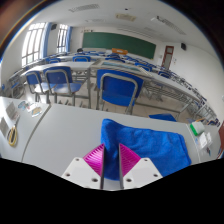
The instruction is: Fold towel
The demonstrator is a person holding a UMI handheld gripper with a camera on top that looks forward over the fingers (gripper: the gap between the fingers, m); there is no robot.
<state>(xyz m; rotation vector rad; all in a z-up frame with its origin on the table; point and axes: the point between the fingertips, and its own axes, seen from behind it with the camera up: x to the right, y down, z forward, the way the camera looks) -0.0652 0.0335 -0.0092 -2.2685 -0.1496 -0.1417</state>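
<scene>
A blue towel [152, 146] lies on a white table [50, 135], spreading ahead and to the right of my fingers. My gripper [111, 152] is low over the table at the towel's near left part. The two magenta pads stand close together with a strip of the blue towel pinched between them. The cloth runs down between the fingers to their base. The towel's far left corner [106, 123] sits just beyond the fingertips.
Bare table top lies to the left of the towel. A small object [12, 135] sits at the table's left edge. Beyond the table stand rows of desks with blue chairs [118, 90], a green chalkboard [118, 42] and windows [35, 45].
</scene>
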